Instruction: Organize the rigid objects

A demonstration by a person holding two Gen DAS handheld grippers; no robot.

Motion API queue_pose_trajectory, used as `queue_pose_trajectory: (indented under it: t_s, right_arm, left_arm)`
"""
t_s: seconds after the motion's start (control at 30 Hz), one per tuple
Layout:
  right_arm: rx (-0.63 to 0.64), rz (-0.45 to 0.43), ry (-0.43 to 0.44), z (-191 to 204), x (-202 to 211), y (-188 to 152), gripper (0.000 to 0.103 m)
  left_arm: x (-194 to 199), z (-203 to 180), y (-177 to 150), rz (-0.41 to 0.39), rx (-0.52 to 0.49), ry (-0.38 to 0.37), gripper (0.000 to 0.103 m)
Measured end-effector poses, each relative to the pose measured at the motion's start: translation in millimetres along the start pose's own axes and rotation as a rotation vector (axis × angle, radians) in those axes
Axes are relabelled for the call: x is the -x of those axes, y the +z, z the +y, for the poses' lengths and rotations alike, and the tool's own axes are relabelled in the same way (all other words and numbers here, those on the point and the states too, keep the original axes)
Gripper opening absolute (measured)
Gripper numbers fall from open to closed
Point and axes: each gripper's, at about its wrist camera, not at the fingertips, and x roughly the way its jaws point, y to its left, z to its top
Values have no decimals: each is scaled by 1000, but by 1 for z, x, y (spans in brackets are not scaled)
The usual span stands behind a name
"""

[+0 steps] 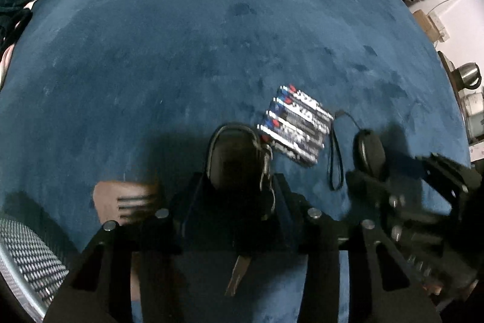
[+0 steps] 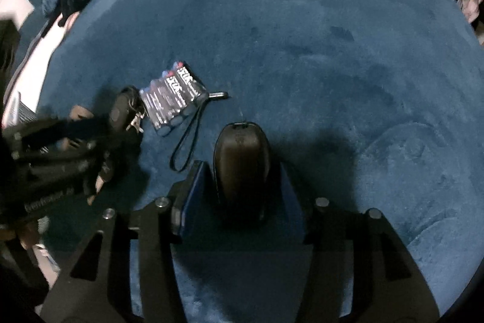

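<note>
Left gripper: my left gripper (image 1: 239, 171) is closed around a black key fob (image 1: 234, 153), which sits upright between the two blue-padded fingers (image 1: 193, 202); from the right wrist camera the same tool (image 2: 121, 123) shows at the left edge with the fob in its tips.
Keys: a metal ring and keys (image 1: 267, 171) hang off the fob's right side (one flat key blade shows lower down, blurred).
Right gripper: my right gripper (image 2: 242, 168) is clamped on a black oval object (image 2: 242, 159) that fills the gap between its fingers; I cannot tell what the object is. In the left wrist view it (image 1: 370, 150) appears at the right, in the tips of the other tool.
Battery pack: a shrink-wrapped pack of batteries (image 1: 295, 124) lies flat on the blue fabric surface (image 1: 211, 35), between the two held objects, just beside the fob and apart from the oval one.
Strap: a thin black wrist loop (image 1: 335, 153) lies on the fabric just right of the pack, one end by the pack's corner, ending in a small metal clip (image 2: 218, 95).
Surface: the blue fabric shows dents and rub marks.
Edges: a metal mesh item (image 1: 27, 262) sits at lower left, a kettle (image 1: 467, 74) at far right.
</note>
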Motion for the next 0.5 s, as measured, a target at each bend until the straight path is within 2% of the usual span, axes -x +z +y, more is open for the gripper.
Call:
queue_pose_trajectory:
  t_s: [0.07,0.13,0.2,0.23,0.33,0.5]
  right_arm:
    - [-7,-4,-14,2,0,-2,37]
    - [-25,-7,-4,1,2,-3,38]
    - [-29,-6,4,1,6,-5,38]
    - [-27,-6,5,2,7,-10,38]
    - [-19,0,-2,4,7,-14,38]
    - [-25,9,-30,5,0,-12,38]
  left_arm:
    - [-6,-1,2,-1,3,0,50]
    - [-8,-1,1,-3,8,-5,51]
    - [-4,-1,-2,-9,12,0,38]
    - [-5,2,-3,-7,23,-12,36]
    - [5,9,-13,-9,61,-47,36]
    - [-2,5,-23,4,19,-14,37]
